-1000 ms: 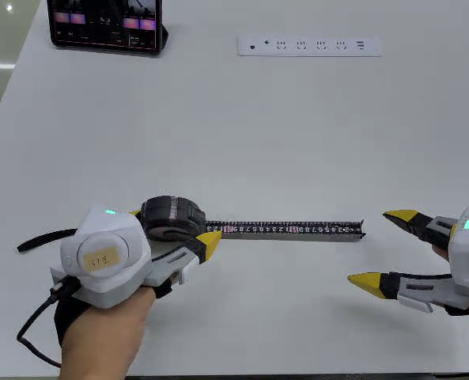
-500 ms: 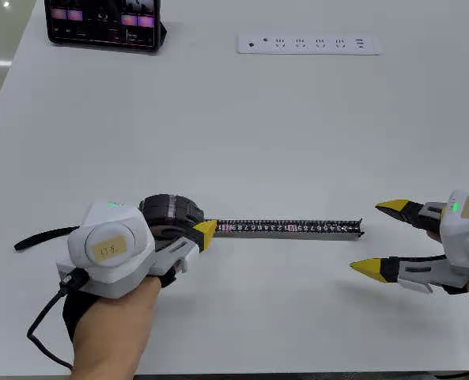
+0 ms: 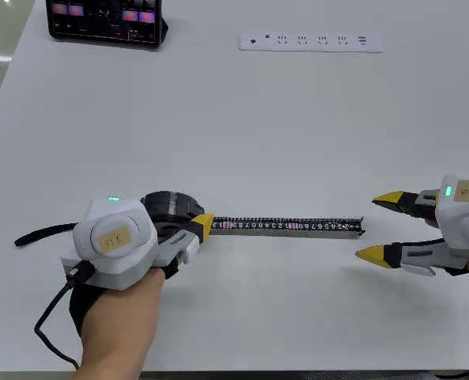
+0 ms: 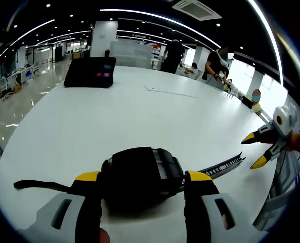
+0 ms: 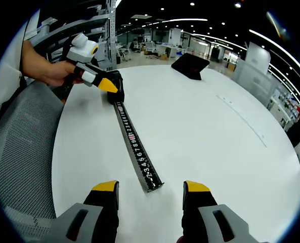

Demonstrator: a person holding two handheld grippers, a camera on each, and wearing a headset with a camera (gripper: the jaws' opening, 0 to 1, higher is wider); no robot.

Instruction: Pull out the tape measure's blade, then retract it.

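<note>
On the white worktop (image 3: pixel 242 134), toward the edge nearest to me, sits the tape measure (image 3: pixel 169 210), with a round black case. Its blade (image 3: pixel 285 227) is pulled out and lies flat on the surface with the printed numbers facing up. It runs in a straight line from the case toward the right side. The end of the blade rests on the worktop and nothing grips it.

I see the left claw (image 4: pixel 142 177) pinching the case. In the left gripper view one yellow-tipped jaw presses on each side of the black body, and the case sits between them. In the head view a hand (image 3: pixel 119 321) holds this gripper from behind. A black strap (image 3: pixel 40 235) comes out to the left from behind the left gripper and lies loose on the worktop. A black cable (image 3: pixel 51 321) curves down from the back of the same gripper.

The right claw (image 3: pixel 380 226) is spread wide and holds nothing. Its two yellow tips are just beyond the end of the blade, one on each side of the blade's line, and they do not touch it. In the right gripper view the blade's end lies just in front of the gap between the jaws.

At the far side of the worktop a white power strip (image 3: pixel 309 41) lies flat. At the far left a dark tablet (image 3: pixel 107 20) stands with its screen lit. In the right gripper view a grey mesh chair (image 5: pixel 18 152) is beside the worktop's edge.
</note>
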